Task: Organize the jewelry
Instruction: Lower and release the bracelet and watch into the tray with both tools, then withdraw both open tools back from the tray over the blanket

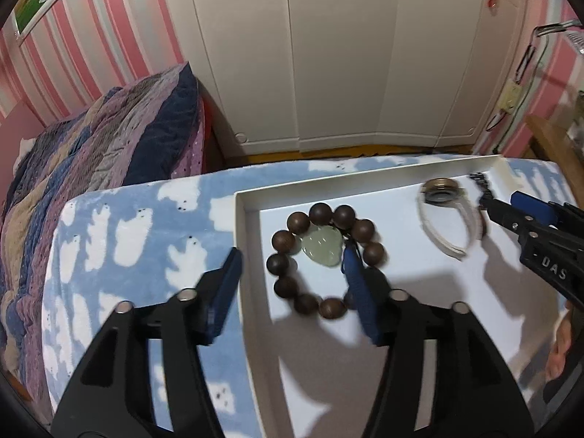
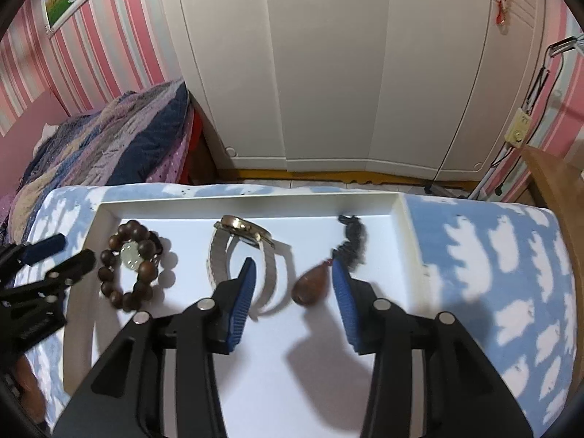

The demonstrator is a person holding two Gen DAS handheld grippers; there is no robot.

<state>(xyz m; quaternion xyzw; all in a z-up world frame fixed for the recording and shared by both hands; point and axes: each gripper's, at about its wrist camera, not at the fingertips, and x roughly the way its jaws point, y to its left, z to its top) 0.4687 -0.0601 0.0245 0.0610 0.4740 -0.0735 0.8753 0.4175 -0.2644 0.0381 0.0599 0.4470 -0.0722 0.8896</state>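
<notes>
Jewelry lies in a shallow white tray [image 2: 408, 226] on a worktop covered with a blue-and-white cloth [image 2: 503, 255]. At the tray's left sits a bracelet of dark wooden beads [image 1: 321, 259] with a pale green pendant [image 1: 323, 250] resting inside its ring. In the middle lies a watch [image 2: 241, 252] with a light strap, and to the right a brown teardrop pendant [image 2: 310, 284] on a dark cord [image 2: 352, 242]. The left gripper [image 1: 292, 281] has its jaws open over the tray's left rim, the right-hand one above the bracelet. The right gripper [image 2: 292, 281] also has open jaws, with the brown pendant lying free between them.
</notes>
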